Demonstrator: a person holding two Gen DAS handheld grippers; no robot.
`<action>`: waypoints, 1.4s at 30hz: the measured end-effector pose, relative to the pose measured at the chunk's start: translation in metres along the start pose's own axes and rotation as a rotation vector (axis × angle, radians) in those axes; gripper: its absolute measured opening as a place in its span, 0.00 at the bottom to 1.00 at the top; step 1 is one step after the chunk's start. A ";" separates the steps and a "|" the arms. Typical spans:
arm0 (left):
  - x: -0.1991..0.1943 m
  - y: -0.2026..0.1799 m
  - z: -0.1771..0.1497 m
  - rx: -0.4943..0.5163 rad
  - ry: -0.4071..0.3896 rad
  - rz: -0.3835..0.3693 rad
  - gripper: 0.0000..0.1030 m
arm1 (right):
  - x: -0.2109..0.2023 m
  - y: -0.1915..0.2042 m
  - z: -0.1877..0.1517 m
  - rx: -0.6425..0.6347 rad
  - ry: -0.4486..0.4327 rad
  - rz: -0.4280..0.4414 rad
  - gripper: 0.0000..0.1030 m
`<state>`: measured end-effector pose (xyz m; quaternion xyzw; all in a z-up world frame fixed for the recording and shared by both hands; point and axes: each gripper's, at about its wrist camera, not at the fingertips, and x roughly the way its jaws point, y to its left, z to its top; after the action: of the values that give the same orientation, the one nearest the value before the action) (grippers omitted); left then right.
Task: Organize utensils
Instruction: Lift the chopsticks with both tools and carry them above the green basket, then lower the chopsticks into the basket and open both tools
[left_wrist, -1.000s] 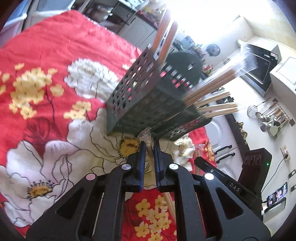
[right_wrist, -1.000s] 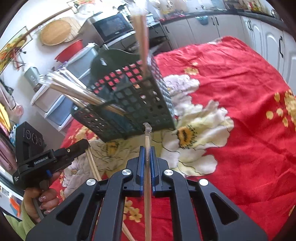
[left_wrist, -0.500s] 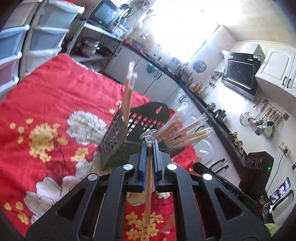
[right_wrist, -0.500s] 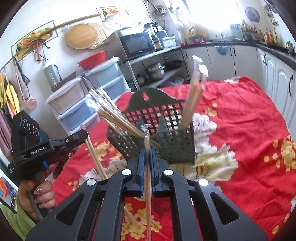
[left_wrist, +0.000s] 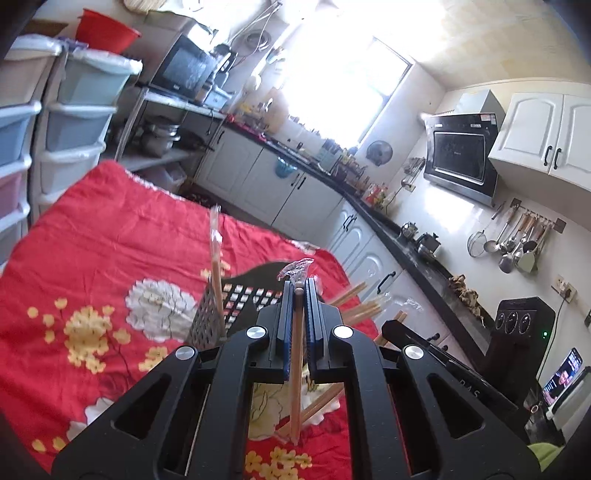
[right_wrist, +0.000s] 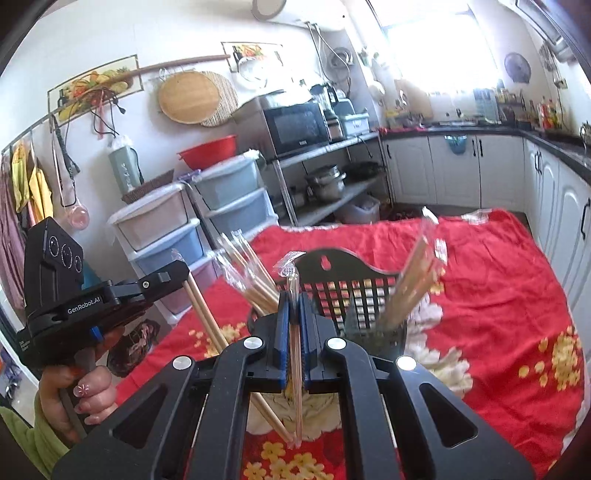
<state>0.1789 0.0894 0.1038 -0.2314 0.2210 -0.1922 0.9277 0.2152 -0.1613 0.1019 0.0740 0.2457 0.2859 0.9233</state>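
Observation:
My left gripper (left_wrist: 298, 291) is shut on a plastic-wrapped pair of wooden chopsticks (left_wrist: 295, 387), held upright above the red floral cloth. My right gripper (right_wrist: 293, 299) is shut on another wrapped pair of chopsticks (right_wrist: 296, 387), also upright. A dark perforated utensil basket (right_wrist: 354, 295) stands on the cloth ahead of both grippers; it shows partly behind the left fingers (left_wrist: 236, 299). Several wrapped chopsticks (right_wrist: 251, 273) lean out of its left compartment and a few more chopsticks (right_wrist: 417, 280) stand in its right one. The left gripper (right_wrist: 177, 277) shows at the left of the right wrist view.
The red floral cloth (right_wrist: 498, 314) covers the table. Plastic drawer units (right_wrist: 207, 221) and a shelf with a microwave (right_wrist: 295, 125) stand beyond its far edge. White kitchen cabinets (left_wrist: 295, 192) run along the far wall.
Both grippers have risen and tilted up with their chopsticks; the basket has dropped lower in both views and now sits farther below and ahead.

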 end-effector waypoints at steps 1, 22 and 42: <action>-0.002 -0.002 0.003 0.005 -0.010 0.001 0.03 | -0.001 0.001 0.003 -0.005 -0.010 0.004 0.05; -0.018 -0.027 0.069 0.134 -0.207 0.127 0.03 | -0.021 0.009 0.065 -0.077 -0.266 -0.074 0.05; 0.022 -0.023 0.067 0.176 -0.292 0.208 0.03 | 0.025 -0.001 0.067 -0.097 -0.344 -0.122 0.05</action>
<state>0.2246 0.0834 0.1617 -0.1506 0.0892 -0.0782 0.9814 0.2664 -0.1480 0.1493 0.0621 0.0743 0.2241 0.9697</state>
